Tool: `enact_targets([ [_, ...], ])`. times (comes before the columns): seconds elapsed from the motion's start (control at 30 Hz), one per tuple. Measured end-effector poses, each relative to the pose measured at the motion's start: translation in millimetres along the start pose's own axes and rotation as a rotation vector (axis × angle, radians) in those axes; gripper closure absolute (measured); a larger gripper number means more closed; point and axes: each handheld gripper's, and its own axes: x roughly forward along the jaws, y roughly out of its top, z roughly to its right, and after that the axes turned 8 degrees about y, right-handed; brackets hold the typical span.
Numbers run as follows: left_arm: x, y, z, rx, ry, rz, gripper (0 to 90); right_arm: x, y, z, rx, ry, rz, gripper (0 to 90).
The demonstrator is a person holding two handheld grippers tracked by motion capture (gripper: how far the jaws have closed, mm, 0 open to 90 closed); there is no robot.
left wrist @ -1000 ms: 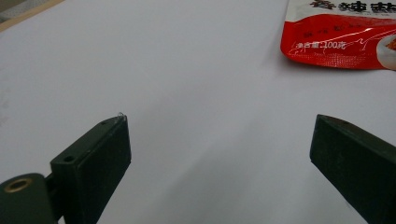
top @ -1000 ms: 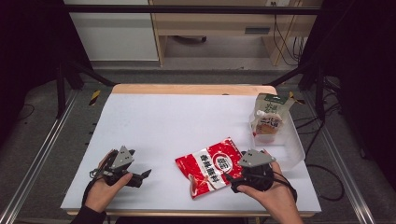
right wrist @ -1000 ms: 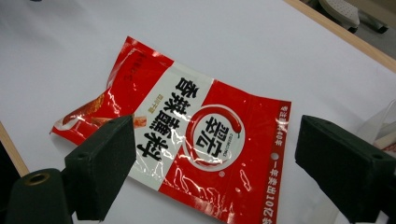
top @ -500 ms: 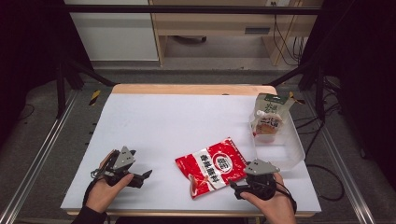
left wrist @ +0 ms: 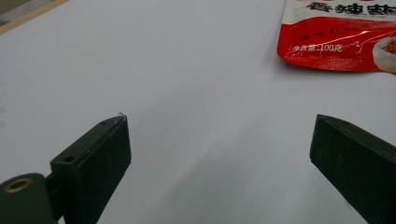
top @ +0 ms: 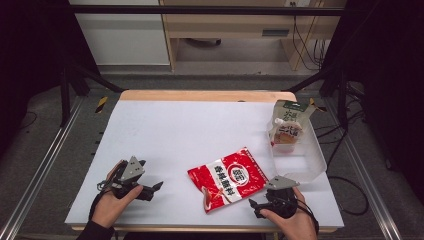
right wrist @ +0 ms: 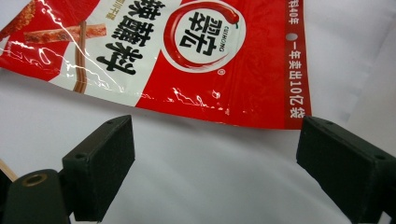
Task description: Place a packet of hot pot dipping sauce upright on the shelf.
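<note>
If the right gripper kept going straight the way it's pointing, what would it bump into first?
Most likely the red snack packet. The right gripper is open, its jaws aimed at the packet's near edge, with only bare white table between them. The gap looks short, though depth is hard to judge.

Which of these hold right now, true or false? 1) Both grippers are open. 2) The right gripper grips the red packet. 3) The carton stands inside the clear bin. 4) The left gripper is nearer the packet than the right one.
1) True: the left gripper and the right gripper both have their jaws spread apart.
2) False: the red packet lies flat on the table, just beyond the open jaws.
3) True: the carton stands in the clear bin.
4) False: the right gripper is closer.
</note>
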Motion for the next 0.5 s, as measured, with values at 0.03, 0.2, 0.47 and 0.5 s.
enact_targets([
  [0.03, -0.1, 0.3, 0.3, 0.001, -0.002, 0.000, 5.1, 0.2, -0.1, 0.4, 0.008, -0.002, -0.005, 11.9],
  [0.2, 0.3, 0.5, 0.3, 0.001, -0.006, -0.001, 5.1, 1.0, -2.8, 6.3, 0.035, -0.005, -0.013, 11.9],
  [0.47, 0.5, 0.6, 0.2, -0.004, -0.007, 0.003, 5.1, 6.2, -3.4, 10.7, 0.060, 0.017, -0.034, 12.2],
  [0.5, 0.6, 0.6, 0.2, -0.004, -0.008, 0.002, 5.1, 6.8, -3.0, 10.8, 0.066, 0.019, -0.037, 12.2],
])
